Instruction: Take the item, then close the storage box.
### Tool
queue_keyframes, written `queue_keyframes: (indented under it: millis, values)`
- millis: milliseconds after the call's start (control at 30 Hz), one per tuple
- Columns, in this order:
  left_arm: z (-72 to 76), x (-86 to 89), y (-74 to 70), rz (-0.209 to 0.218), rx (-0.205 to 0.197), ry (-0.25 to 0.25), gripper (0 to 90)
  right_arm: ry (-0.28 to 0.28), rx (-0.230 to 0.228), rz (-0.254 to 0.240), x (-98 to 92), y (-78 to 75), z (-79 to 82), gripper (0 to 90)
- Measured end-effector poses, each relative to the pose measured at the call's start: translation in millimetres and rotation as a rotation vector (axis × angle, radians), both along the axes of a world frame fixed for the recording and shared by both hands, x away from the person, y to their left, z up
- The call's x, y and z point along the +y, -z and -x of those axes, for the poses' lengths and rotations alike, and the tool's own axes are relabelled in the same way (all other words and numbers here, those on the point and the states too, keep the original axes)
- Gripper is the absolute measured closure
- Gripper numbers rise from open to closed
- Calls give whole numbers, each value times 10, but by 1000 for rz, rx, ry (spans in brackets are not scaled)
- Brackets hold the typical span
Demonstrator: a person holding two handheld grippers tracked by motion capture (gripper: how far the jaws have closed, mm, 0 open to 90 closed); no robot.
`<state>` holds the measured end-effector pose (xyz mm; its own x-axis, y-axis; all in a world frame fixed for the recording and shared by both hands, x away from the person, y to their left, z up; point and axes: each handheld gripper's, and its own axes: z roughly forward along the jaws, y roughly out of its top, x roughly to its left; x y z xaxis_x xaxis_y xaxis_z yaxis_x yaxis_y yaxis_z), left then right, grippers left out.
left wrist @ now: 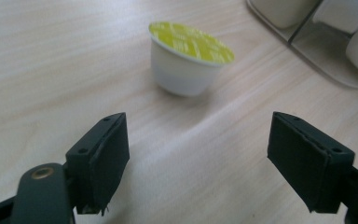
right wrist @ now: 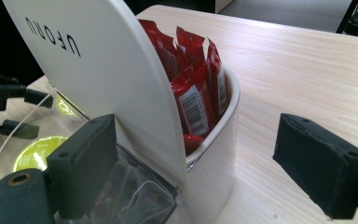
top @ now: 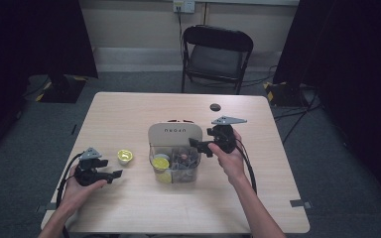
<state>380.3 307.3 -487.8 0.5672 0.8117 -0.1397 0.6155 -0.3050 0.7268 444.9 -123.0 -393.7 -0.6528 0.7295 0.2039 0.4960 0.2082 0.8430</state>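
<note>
**Two hand-held grippers at a capsule organiser on the bench**

The left gripper (left wrist: 198, 163) is held low over the bench (top: 129, 208), fingers (left wrist: 100, 154) spread wide and empty; a white capsule with a yellow-green lid (left wrist: 189, 58) stands upright ahead of them, apart from both. The right gripper (right wrist: 209, 172) is seen with fingers (right wrist: 319, 170) apart — the white organiser (right wrist: 121, 93) lies between them, its rear pocket holding red sachets (right wrist: 193, 88). A yellow-lidded capsule (top: 160, 162) sits in the clear front compartment.

High view overhead; tool views close, sharing organizer (top: 173, 134) with it
</note>
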Motion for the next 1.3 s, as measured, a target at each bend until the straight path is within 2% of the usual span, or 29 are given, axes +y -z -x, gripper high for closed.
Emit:
queue_keyframes:
  millis: [100, 200, 267, 400, 567, 633, 767, 900, 1300]
  values:
    - [37, 4, 69, -21, 9, 6, 205, -4, -2, -1, 3, -3, -1, 138]
    - [70, 2, 81, -39, -12, 9, 204, -7, -1, 0, 6, -11, -2, 145]
    - [86, -12, 98, -43, -34, 0, 204, -16, -6, -4, 6, -21, -2, 163]
    - [128, -48, 132, -107, -88, 19, 202, -17, -14, -10, 10, -62, 21, 219]
    - [134, -57, 141, -102, -93, 9, 197, -21, -32, -31, -8, -141, 49, 308]
    - [133, -58, 141, -105, -92, 4, 192, -35, -30, -54, -17, -160, 49, 354]
    - [127, -59, 141, -114, -91, -8, 169, -49, -36, -59, -2, -178, 68, 437]
    - [115, -60, 144, -105, -87, -16, 161, -58, -38, -62, 19, -185, 96, 506]
    - [108, -62, 144, -107, -87, -25, 157, -87, -50, -68, 16, -222, 191, 531]
